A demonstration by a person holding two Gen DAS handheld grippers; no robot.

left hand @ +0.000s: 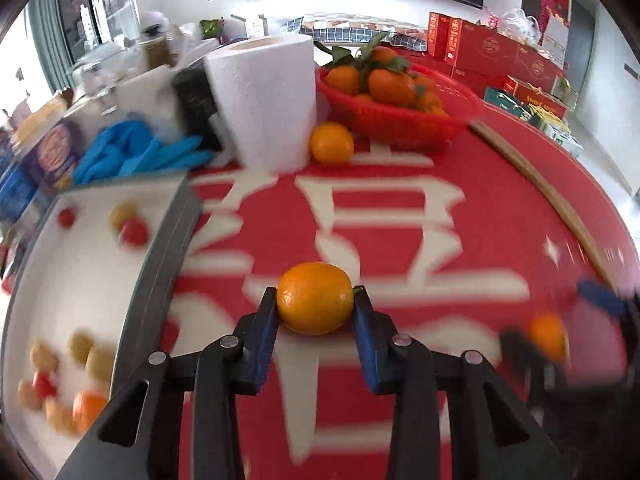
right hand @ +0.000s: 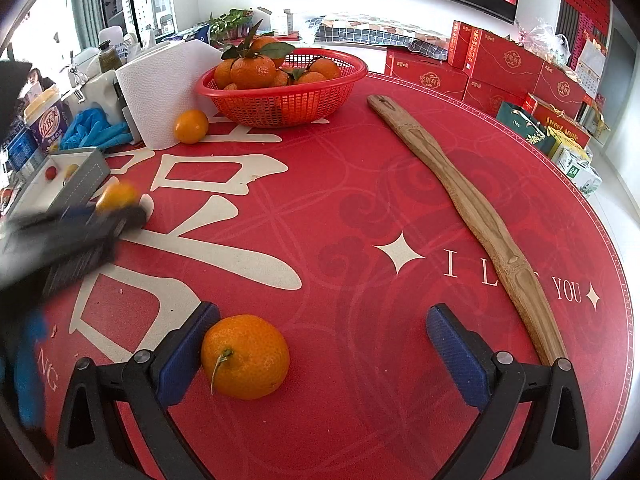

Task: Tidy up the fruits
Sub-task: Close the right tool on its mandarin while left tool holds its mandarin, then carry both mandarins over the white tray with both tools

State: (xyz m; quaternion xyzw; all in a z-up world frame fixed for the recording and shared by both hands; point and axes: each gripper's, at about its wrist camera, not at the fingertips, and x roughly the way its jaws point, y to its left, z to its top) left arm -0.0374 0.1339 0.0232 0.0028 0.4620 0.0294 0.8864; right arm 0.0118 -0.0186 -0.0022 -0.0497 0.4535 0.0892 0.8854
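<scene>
My left gripper (left hand: 315, 300) is shut on an orange (left hand: 315, 298), held just above the red mat; it shows blurred in the right wrist view (right hand: 116, 196). My right gripper (right hand: 322, 320) is open, with a second orange (right hand: 245, 356) on the mat between its fingers, touching the left pad (right hand: 188, 354). A third orange (left hand: 332, 143) lies beside the paper roll. A red basket (left hand: 400, 120) holds several leafy oranges. A white tray (left hand: 60, 280) with a grey rim at left holds several small fruits and one orange (left hand: 88, 408).
A paper towel roll (left hand: 264, 100) stands behind the tray. Blue gloves (left hand: 136, 152) and boxes lie at far left. A long wooden stick (right hand: 472, 216) lies across the right of the mat. Red gift boxes (right hand: 500, 68) are stacked beyond the table.
</scene>
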